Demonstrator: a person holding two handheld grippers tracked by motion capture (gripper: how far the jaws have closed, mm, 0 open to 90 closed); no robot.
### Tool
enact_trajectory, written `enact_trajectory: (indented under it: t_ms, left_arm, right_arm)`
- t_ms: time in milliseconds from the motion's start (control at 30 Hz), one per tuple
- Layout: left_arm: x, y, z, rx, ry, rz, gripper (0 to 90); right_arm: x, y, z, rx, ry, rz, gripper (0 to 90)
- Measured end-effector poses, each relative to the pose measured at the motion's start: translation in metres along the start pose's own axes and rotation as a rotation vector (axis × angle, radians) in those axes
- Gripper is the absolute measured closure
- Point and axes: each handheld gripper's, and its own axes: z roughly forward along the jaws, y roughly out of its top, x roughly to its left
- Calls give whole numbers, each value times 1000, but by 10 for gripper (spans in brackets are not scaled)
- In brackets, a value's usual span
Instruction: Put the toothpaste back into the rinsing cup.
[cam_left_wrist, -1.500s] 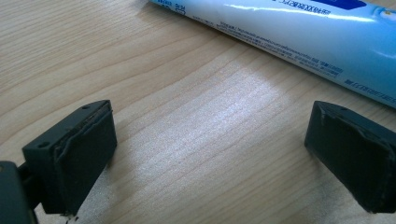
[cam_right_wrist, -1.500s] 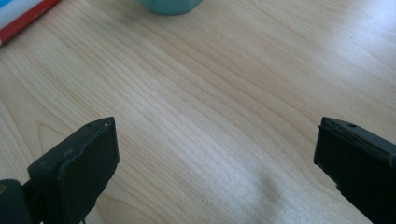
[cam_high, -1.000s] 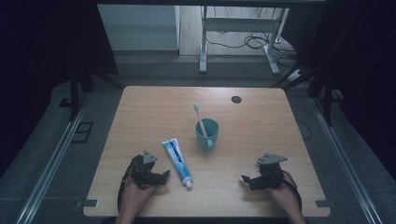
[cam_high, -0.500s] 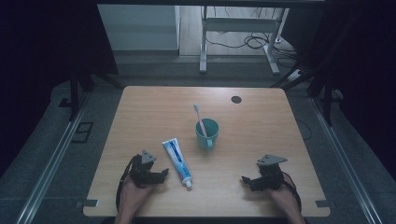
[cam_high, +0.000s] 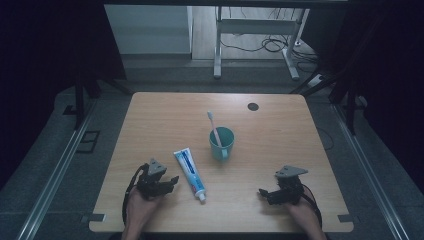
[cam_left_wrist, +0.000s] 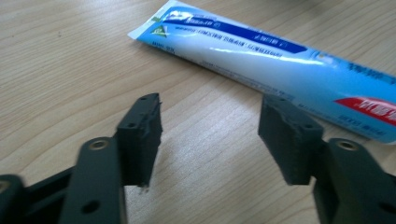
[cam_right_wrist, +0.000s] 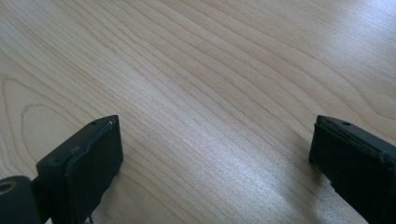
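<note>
High view: a wooden table (cam_high: 150, 120) bears a toothpaste tube (cam_high: 190, 173) lying flat near the front edge, cap end toward 5 o'clock, flat end toward 11 o'clock. A teal cup (cam_high: 222, 143) stands just beyond it at about 1 o'clock from the tube, apart from it, with a toothbrush (cam_high: 213, 126) leaning inside, head up. A dark round spot (cam_high: 253, 106) marks the tabletop toward the far edge.

The left gripper (cam_high: 169, 183) rests at 9 o'clock of the tube, near it, pointing toward it. Left gripper view: its jaws have just been closing and now stand partly spread, with bare wood between them; the tube (cam_left_wrist: 280, 56) lies just ahead, untouched.

The right gripper (cam_high: 264, 194) sits at 3 o'clock of the tube, well apart. Right gripper view: its jaws stand wide apart over bare wood.
</note>
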Motion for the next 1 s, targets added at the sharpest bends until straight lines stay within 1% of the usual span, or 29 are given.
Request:
enact_trajectory:
  t_ms: [67, 100, 167, 233, 267, 300, 400, 467, 533, 633, 700, 733, 933, 1000]
  left_arm:
    - [-1, 1, -1, -1, -13, 3, 473]
    - [-1, 2, -2, 1, -16, 13, 498]
    - [-2, 5, -3, 5, -29, 20, 545]
    - [-2, 9, -4, 7, -38, 19, 604]
    - [-2, 10, -4, 8, -36, 12, 643]
    - [-2, 12, -4, 12, -37, 7, 659]
    - [-3, 18, -3, 22, -86, 4, 735]
    - [-5, 22, -1, 33, -102, 13, 778]
    - [-9, 26, 1, 40, -128, 23, 825]
    - [-14, 30, 4, 44, -150, 34, 894]
    - [-18, 34, 7, 48, -170, 39, 897]
    - [-20, 36, 8, 55, -176, 49, 897]
    - [-34, 47, 18, 72, -200, 91, 897]
    - [-41, 51, 22, 78, -205, 100, 897]
  right_arm:
    - [0, 0, 0, 0, 0, 0, 26]
    - [0, 0, 0, 0, 0, 0, 26]
    - [0, 0, 0, 0, 0, 0, 26]
    - [0, 0, 0, 0, 0, 0, 27]
    - [0, 0, 0, -1, -1, 0, 27]
    - [0, 0, 0, -1, -1, 0, 27]
    - [0, 0, 0, -1, -1, 0, 27]
    - [0, 0, 0, -1, -1, 1, 28]
    - [0, 0, 0, -1, -2, 1, 28]
    - [0, 0, 0, -1, -2, 1, 29]
    - [0, 0, 0, -1, -2, 1, 29]
    - [0, 0, 0, -2, -2, 1, 29]
    - [0, 0, 0, -1, -2, 1, 29]
    - [0, 0, 0, -1, -2, 1, 29]
